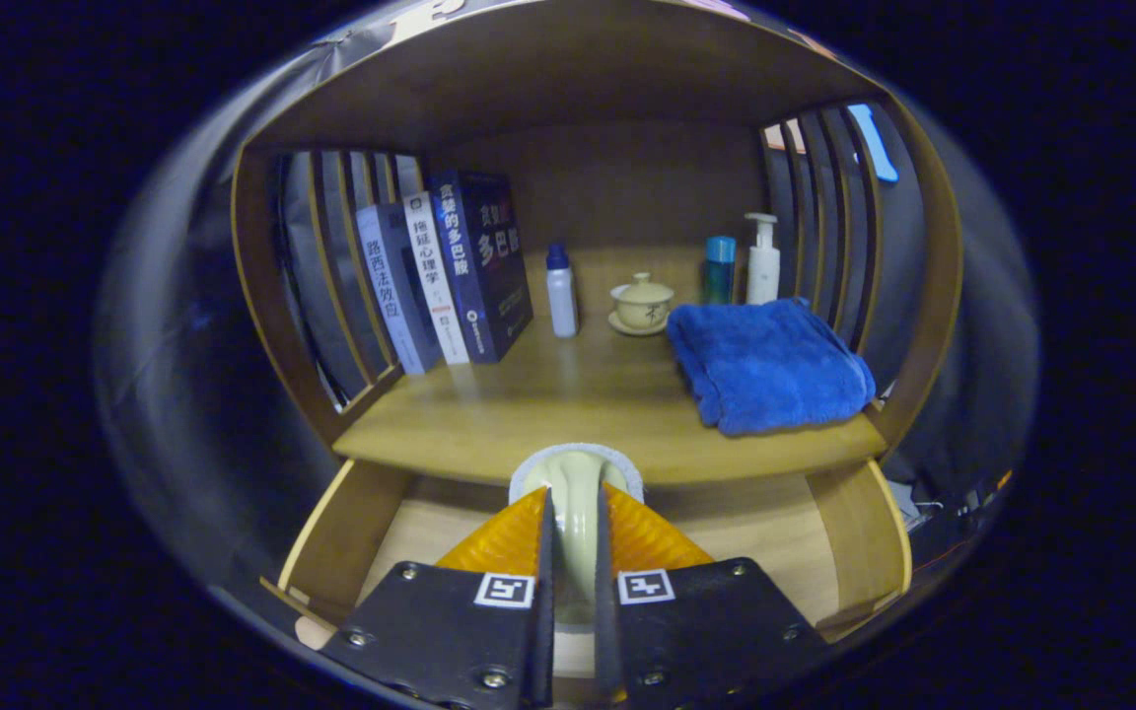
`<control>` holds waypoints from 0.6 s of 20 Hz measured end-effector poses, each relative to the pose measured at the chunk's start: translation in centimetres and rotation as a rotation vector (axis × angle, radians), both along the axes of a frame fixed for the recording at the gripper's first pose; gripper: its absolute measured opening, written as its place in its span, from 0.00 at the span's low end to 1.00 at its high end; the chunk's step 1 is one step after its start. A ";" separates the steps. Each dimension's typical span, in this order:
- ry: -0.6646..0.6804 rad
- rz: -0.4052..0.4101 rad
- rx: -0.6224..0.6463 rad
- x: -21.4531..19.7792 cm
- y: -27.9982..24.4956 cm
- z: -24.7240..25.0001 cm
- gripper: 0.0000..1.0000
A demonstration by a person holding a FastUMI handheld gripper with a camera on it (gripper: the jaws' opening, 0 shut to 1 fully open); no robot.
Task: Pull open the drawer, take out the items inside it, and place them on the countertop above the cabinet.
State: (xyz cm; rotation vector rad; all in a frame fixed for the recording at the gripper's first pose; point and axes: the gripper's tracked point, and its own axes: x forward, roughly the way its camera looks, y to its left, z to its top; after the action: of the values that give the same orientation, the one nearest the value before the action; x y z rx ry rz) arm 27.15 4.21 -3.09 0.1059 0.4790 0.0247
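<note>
ok so right now my fingers (575, 552) are clamped on a pale, cream-coloured brush-like thing (576, 493). Its handle runs straight down the gap between them and the rounded head with a whitish fuzzy rim pokes out at 12 o'clock, just past the tips. Can't tell exactly what it is, some kind of brush or scrubber I guess.

The drawer (341, 537) is pulled open below me, wooden side walls at 8 and 4 o'clock, and from here its floor looks bare apart from what I'm holding.

What matters: the counter (548, 414) sits dead ahead at 12 o'clock and a bit above the item's head, front edge just beyond it. So the long axis already points at the drop spot.

On the counter there's a blue towel (770, 365) at 1 o'clock, books (450, 276) at 11, and a small white bottle (561, 291) and lidded cup (642, 301) further back. The open patch is straight ahead between books and towel, so I'd go up and forward there.
</note>
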 end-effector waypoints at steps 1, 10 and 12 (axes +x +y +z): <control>-0.011 -0.009 -0.011 0.9 -0.2 0.3 0.17; -0.020 -0.066 -0.017 8.6 0.1 -0.4 0.17; -0.026 -0.074 -0.017 9.5 0.1 -0.4 0.17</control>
State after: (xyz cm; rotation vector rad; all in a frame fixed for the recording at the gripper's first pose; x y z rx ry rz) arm 36.67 4.27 -3.50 0.1063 0.4486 -0.0504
